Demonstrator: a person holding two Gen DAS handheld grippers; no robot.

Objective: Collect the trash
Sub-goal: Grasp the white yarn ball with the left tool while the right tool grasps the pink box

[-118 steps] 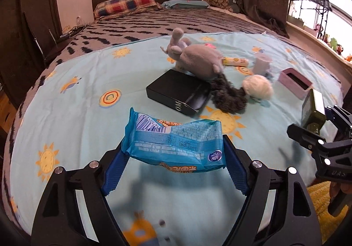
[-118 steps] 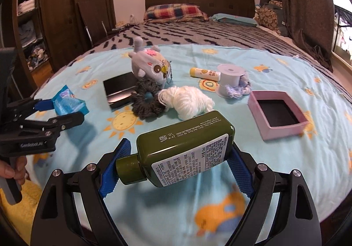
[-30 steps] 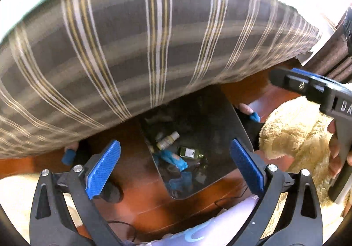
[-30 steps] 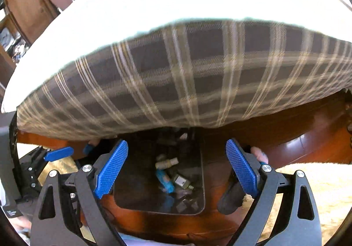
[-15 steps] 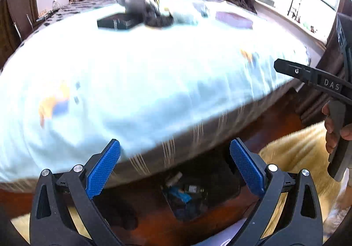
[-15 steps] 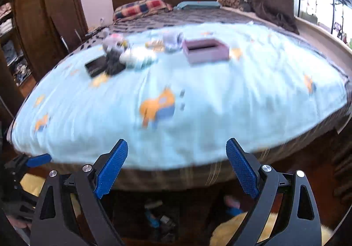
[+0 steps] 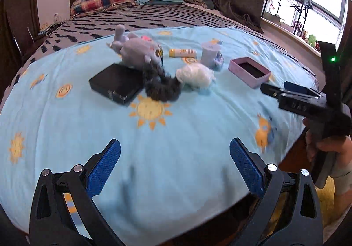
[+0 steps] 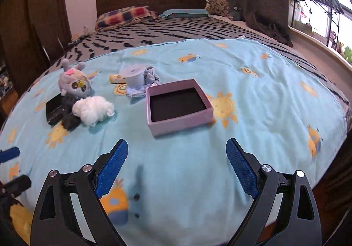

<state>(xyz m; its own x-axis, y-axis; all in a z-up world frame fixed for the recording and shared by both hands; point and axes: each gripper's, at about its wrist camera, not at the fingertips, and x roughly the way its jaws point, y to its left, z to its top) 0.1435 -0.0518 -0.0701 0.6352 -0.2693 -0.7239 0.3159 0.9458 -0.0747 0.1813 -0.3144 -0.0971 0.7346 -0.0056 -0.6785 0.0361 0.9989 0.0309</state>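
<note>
Both grippers hover over the near edge of the bed (image 7: 66,131), left gripper (image 7: 175,166) and right gripper (image 8: 177,166) each with fingers spread and holding nothing. The step looks like choosing the next trash: the tube (image 7: 182,53) seems likeliest. Approach low, straddle it across its width, close gently. On the bed: one plush (image 7: 137,52), one black box (image 7: 116,85), one scrunchie (image 7: 162,90), one white ball (image 8: 93,110), one spool (image 8: 134,77), one pink box (image 8: 179,121).
</note>
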